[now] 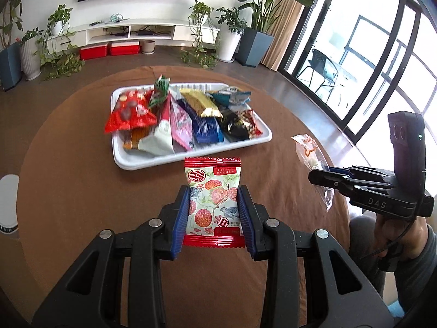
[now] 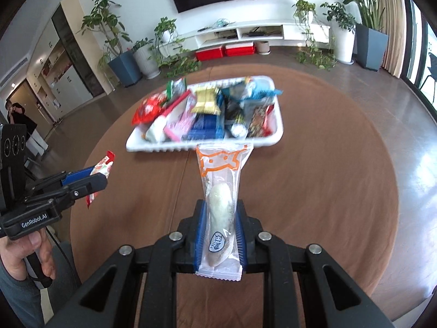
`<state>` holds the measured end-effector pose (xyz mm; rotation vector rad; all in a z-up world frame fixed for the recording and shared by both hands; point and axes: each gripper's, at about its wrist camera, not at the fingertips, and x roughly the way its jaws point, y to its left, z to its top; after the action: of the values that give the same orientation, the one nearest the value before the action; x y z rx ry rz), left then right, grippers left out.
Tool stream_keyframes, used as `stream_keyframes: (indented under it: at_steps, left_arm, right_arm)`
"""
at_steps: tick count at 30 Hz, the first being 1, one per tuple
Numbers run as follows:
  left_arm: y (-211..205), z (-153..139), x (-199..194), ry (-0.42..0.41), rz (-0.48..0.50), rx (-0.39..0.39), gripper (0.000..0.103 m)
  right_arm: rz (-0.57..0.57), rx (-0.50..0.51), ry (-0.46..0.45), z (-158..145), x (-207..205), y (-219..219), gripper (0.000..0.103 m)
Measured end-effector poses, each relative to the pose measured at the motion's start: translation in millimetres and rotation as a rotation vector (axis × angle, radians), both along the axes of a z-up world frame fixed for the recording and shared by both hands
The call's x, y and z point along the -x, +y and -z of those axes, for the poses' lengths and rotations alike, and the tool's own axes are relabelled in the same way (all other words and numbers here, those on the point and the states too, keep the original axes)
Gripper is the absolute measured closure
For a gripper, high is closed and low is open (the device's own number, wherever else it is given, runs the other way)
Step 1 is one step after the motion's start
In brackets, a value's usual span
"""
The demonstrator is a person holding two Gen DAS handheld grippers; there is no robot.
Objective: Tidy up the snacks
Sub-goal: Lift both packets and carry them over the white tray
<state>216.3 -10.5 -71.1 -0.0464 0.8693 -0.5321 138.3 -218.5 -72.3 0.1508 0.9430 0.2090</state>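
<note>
My left gripper [image 1: 214, 191] is shut on a red-edged packet printed with lychees [image 1: 213, 188], held above the brown table in the left wrist view. In the right wrist view my right gripper [image 2: 220, 205] is shut on a clear packet with an orange cat drawing and a pale oblong snack inside [image 2: 220, 180]. Ahead of both lies a white tray [image 1: 191, 156] heaped with several snack packets; the same white tray [image 2: 153, 147] shows in the right wrist view. Each gripper appears in the other's view: the right gripper [image 1: 314, 176] at the right, the left gripper [image 2: 101, 179] at the left.
The round table carries a brown cloth [image 1: 68, 164]. A white round device [image 1: 8, 205] sits at its left edge. Beyond are potted plants, red boxes [image 1: 109, 49] under a white TV shelf, and glass doors at the right. A person [image 2: 16, 114] stands far left in the room.
</note>
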Motion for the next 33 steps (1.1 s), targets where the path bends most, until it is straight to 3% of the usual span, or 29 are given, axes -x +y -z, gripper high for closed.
stream_keyframes:
  at_steps: [6,12,22,33]
  left_arm:
    - [-9,-32,-53,-0.044,-0.024,0.014,0.07]
    - [-23,-34,-106,-0.034,-0.035,-0.003,0.07]
    - [-52,6,-158,0.022,-0.034,-0.049,0.07]
    - [-61,41,-184,0.059,-0.049,-0.086,0.07]
  right_arm:
    - [-0.003,-0.006,-0.075,-41,-42,-7,0.081]
    - [-0.034,0.008,-0.089,-62,-103,3,0.081]
    - [-0.117,0.047,0.031,-34,-185,35,0.081]
    - [-0.104,0.056,0.083,-4,-208,37,0.08]
